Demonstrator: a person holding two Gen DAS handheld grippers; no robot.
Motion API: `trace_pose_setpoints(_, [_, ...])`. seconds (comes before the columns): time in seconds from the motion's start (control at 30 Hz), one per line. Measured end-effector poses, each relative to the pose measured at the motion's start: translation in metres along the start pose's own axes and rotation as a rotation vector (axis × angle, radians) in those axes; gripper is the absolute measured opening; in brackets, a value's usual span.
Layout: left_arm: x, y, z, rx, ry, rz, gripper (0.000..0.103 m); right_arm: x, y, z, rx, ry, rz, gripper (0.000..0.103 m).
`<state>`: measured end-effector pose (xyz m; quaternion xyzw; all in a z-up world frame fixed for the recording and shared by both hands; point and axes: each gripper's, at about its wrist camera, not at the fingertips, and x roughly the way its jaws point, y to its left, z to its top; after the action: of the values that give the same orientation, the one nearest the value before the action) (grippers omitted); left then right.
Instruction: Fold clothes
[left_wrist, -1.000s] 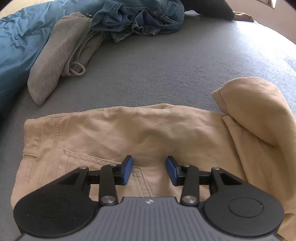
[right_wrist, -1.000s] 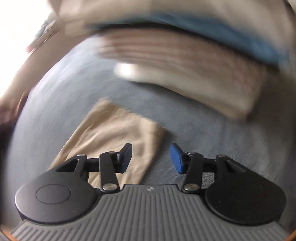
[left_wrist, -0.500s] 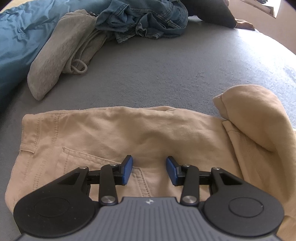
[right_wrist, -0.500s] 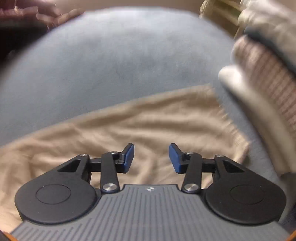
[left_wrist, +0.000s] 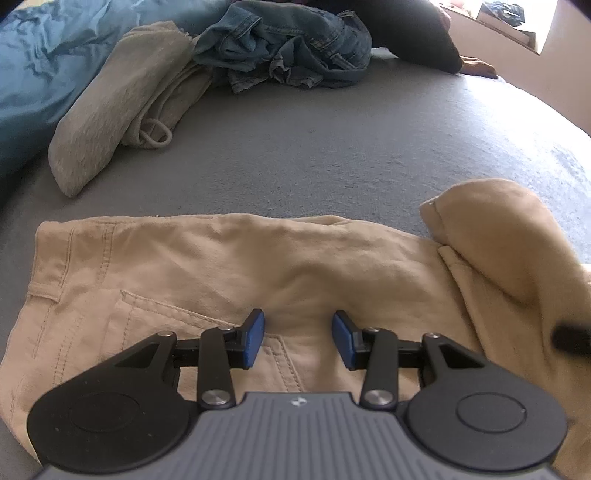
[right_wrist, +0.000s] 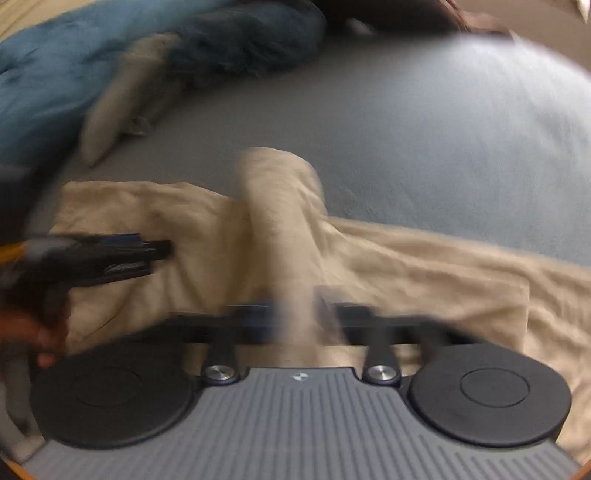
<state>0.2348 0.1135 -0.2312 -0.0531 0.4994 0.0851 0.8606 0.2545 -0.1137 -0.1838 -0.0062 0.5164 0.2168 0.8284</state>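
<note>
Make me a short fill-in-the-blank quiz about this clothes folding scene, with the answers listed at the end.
1. The right gripper is shut on a fold of the ____ trousers.
2. The left gripper hovers over the trousers with its jaws ____.
3. The crumpled jeans at the far side are made of ____.
4. Everything lies on a ____ bedsheet.

Answers: beige; open; denim; grey

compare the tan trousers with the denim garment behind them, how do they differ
The tan trousers lie spread mostly flat close to the camera, one leg folded back over them; the denim garment is a crumpled heap at the far side. The trousers are plain beige, the denim faded blue. Both rest on the same grey surface.
</note>
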Motion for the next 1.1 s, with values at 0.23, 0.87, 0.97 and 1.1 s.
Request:
trace_pose_setpoints(0.23, [-0.001, 0.002, 0.000, -0.008, 0.000, -0.012, 0.043, -0.137, -0.125, -0.017, 0.378, -0.220, -0.023, 0.001])
trace_pose_setpoints(0.87, [-0.002, -0.005, -0.002, 0.019, 0.000, 0.024, 0.043, -0.167, -0.259, -0.062, 0.392, -0.095, -0.167, 0.032])
trace_pose_setpoints(0.97, [-0.002, -0.006, -0.002, 0.018, 0.000, 0.027, 0.043, -0.106, -0.214, -0.012, 0.145, -0.030, -0.160, 0.058])
trace_pose_setpoints(1.1, [-0.002, -0.004, -0.001, 0.016, 0.001, 0.023, 0.043, -0.026, -0.183, 0.011, 0.010, 0.094, -0.259, 0.061])
